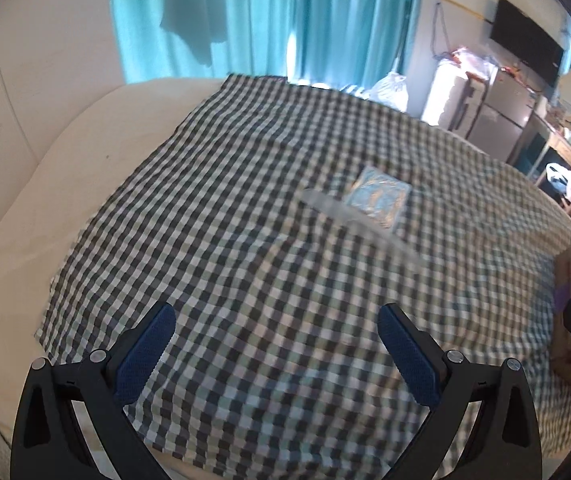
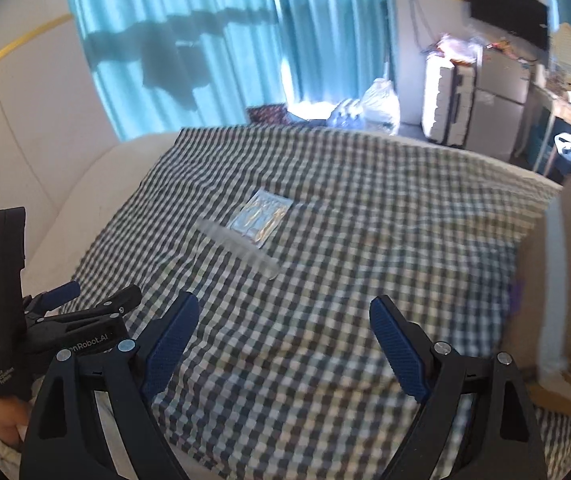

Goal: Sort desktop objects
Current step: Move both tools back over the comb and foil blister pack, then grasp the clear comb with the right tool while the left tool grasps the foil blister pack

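1. Checked cloth (image 1: 245, 220) spread over pale surface; used as landmark; pattern smeared by motion blur in both views.
2. Clear ruler-like strip (image 1: 359, 222) lying on cloth, past middle, far from fingers; blurred, markings unreadable, exact kind unclear.
3. Square foil-ish packet (image 1: 381, 198) on cloth, touching or just overlapping strip's far side; print illegible.
4. Left gripper (image 1: 277, 354) over near part of cloth, jaws spread wide, nothing between blue pads (image 1: 147, 354); handle cut off by lower edge.
5. Right gripper (image 2: 285, 346) likewise over near part of cloth, jaws wide apart, empty; only a sliver visible at right edge of left view.
6. Cardboard box (image 2: 557, 292) at cloth's right edge, heavily blurred, contents unclear, cropped by lens rim.
7. Teal curtain (image 2: 205, 40) beyond cloth's far edge.
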A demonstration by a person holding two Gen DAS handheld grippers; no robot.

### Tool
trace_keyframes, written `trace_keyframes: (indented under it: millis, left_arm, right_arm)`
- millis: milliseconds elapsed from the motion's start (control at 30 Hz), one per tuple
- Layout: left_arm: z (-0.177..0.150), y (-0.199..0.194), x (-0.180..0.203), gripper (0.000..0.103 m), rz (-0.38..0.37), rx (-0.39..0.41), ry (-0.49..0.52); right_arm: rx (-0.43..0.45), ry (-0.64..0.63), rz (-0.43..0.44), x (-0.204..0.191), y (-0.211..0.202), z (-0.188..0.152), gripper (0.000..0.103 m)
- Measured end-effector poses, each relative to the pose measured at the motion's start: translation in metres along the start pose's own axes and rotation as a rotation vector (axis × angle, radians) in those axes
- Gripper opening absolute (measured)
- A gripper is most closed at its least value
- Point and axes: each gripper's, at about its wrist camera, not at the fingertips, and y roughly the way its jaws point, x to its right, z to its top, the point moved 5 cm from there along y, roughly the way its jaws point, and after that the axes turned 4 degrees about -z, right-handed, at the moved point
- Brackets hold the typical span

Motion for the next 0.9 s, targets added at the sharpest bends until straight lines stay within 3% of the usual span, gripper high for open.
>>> trace_keyframes:
  millis: [133, 333, 367, 500, 633, 733, 800, 900]
  left_arm:
    - [0.005, 0.029, -0.018, 0.103, 0.046, -0.020, -0.022]
    - [0.023, 0.070, -0.030, 0.103, 0.059, -0.049, -0.004]
    - [0.026, 0.075, -0.031, 0.103, 0.063, -0.047, 0.004]
    - [0.039, 0.092, -0.034, 0.103, 0.075, -0.052, 0.018]
    - [0.046, 0.101, -0.041, 0.103, 0.076, -0.064, 0.013]
    - [0.045, 0.101, -0.046, 0.103, 0.080, -0.072, 0.006]
    - [0.043, 0.100, -0.048, 0.103, 0.083, -0.079, 0.001]
    - [0.038, 0.096, -0.047, 0.103, 0.080, -0.088, 0.001]
  right_arm:
    - [-0.047, -0.060, 0.063, -0.019, 0.052, 0.018, 0.079]
    - [-0.109, -0.196, 0.137, -0.051, 0.131, 0.031, 0.070]
    - [-0.126, -0.215, 0.139, -0.054, 0.144, 0.030, 0.065]
    - [-0.174, -0.254, 0.141, -0.058, 0.181, 0.031, 0.064]
    - [-0.246, -0.238, 0.166, -0.061, 0.204, 0.023, 0.063]
    - [-0.275, -0.189, 0.203, -0.059, 0.208, 0.012, 0.053]
    - [-0.273, -0.180, 0.177, -0.055, 0.205, 0.007, 0.038]
    - [-0.293, -0.132, 0.190, -0.049, 0.193, -0.003, 0.034]
